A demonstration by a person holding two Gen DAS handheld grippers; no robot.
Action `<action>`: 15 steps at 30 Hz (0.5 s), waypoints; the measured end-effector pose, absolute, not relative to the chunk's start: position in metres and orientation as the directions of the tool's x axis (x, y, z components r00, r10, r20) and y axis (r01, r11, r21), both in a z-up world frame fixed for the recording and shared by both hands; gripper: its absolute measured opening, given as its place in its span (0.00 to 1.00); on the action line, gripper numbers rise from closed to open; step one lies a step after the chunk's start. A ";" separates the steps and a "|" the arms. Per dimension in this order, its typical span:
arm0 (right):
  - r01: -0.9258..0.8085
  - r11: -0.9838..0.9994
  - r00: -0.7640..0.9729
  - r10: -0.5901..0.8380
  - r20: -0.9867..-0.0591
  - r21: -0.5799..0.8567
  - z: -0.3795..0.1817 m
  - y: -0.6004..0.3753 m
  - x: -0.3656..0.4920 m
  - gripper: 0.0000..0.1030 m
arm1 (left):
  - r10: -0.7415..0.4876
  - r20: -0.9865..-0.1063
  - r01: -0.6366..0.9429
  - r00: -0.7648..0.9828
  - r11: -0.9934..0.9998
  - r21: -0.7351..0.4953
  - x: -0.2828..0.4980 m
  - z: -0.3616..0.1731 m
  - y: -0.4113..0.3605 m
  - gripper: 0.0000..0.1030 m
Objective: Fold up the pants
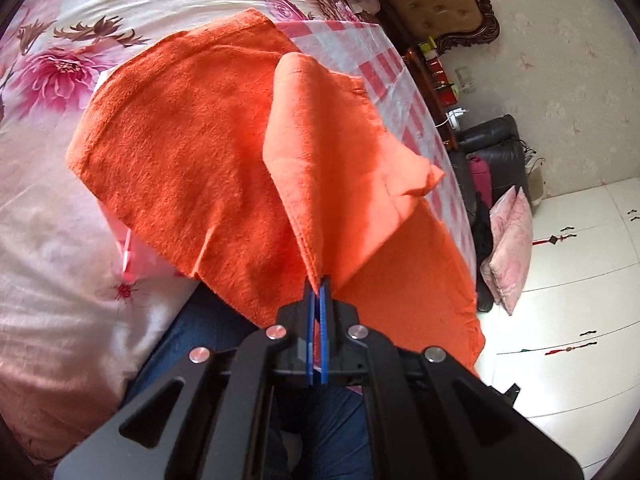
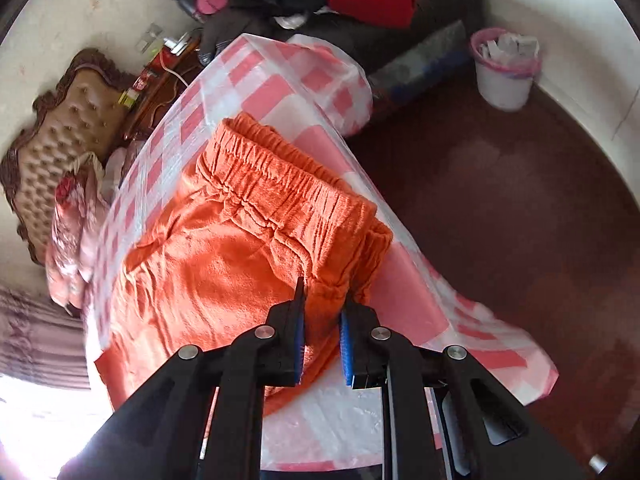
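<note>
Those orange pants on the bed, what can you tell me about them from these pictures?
The orange pants look like soft, fuzzy fleece with a gathered elastic waistband. They lie partly folded on a pink-and-white checked sheet over the bed, a little wrinkled. The right gripper has its jaws shut on fabric just below the waistband. At the other end, the left gripper has its jaws shut on a leg's edge, lifting a flap that drapes over the rest. The pants' near edge hangs off the bed.
</note>
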State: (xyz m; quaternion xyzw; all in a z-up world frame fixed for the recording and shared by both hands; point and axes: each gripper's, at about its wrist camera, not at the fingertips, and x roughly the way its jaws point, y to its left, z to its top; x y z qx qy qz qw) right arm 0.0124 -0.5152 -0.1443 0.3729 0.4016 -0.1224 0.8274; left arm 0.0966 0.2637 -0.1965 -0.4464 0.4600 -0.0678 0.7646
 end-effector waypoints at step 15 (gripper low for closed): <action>0.538 0.802 0.560 -0.109 -0.821 0.260 -0.136 -0.489 0.036 0.11 | -0.245 -0.751 -0.300 0.613 0.807 -0.508 0.105 -0.161 0.270 0.29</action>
